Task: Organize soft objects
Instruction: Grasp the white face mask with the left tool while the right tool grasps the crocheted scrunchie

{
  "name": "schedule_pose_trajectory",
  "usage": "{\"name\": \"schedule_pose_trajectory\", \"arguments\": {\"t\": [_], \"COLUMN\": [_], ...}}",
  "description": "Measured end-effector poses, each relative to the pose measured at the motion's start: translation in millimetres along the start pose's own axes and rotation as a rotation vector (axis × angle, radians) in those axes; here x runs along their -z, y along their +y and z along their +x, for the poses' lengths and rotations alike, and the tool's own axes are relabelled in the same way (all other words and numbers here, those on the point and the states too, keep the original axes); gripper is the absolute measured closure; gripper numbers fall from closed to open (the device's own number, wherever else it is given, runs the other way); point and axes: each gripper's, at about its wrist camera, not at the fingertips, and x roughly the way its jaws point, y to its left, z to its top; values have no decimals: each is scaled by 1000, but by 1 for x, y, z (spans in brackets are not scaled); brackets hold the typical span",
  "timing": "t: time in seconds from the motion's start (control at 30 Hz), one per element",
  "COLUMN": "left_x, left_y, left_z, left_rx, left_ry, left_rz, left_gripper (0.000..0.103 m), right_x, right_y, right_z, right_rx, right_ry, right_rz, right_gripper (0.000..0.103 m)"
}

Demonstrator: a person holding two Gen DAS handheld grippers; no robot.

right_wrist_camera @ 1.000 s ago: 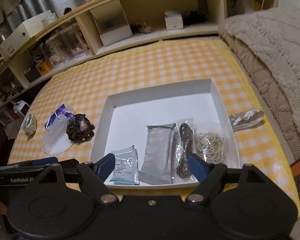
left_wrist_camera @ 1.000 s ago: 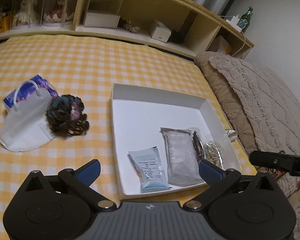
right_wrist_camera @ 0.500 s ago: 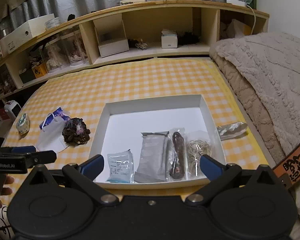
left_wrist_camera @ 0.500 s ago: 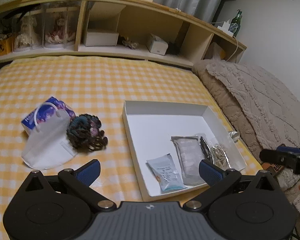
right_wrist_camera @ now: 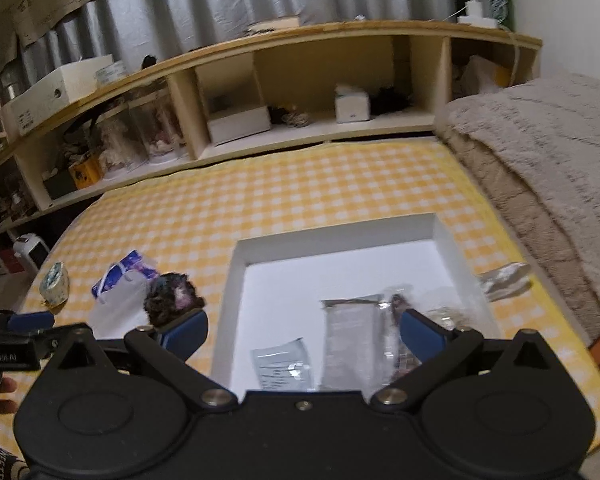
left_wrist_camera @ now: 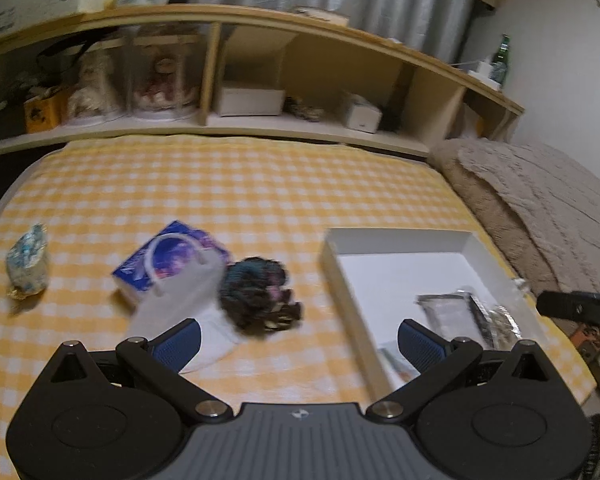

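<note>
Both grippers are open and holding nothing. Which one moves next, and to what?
Probably the left gripper: ease it forward and down onto the dark scrunchie, which lies outside the white tray on the face mask, almost between its open fingers. The right gripper hangs over the tray.

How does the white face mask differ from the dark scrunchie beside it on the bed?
The white face mask lies flat and pale, with an ear loop arching over the blue tissue pack. The dark scrunchie is bunched, ruffled and raised, mixed teal, pink and brown. The mask spreads wider; the scrunchie is compact. Both lie on the yellow checked cover, outside the white tray, touching each other, ungripped.
</note>
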Motion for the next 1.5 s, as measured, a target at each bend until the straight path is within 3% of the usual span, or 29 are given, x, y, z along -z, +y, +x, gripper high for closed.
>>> {"name": "schedule_pose_trajectory", "arguments": {"t": [0.13, 0.27, 0.53, 0.63, 0.73, 0.9, 1.07, 1.27, 1.5], "left_x": [-2, 1, 8, 7, 6, 7, 12, 15, 19], "left_y": [28, 56, 77, 80, 82, 90, 108, 118, 103], "left_z": [8, 25, 58, 69, 82, 107, 132, 149, 164], "left_rx": [-30, -42, 5, 26, 28, -32, -67, -107, -177], "left_ry": [11, 76, 103, 99, 103, 153, 202, 178, 159], "left_rz": [-32, -50, -19, -25, 0, 59, -42, -141, -38], "left_gripper": [0, 0, 0, 0, 1, 9, 13, 13, 13], "right_x": [3, 6, 4, -1, -5, -4, -2, -4, 1], "right_y": [22, 41, 69, 74, 80, 99, 111, 126, 145], "right_z": [19, 35, 73, 91, 112, 146, 176, 201, 233], "right_rx": [-29, -70, -59, -93, -130, -149, -186, -196, -237], "right_ry": [5, -22, -107, -112, -95, -53, 12, 46, 125], "right_rz": [-30, -30, -28, -12, -3, -50, -77, -85, -46], "right_gripper": [0, 0, 0, 0, 0, 0, 0, 1, 16]}}
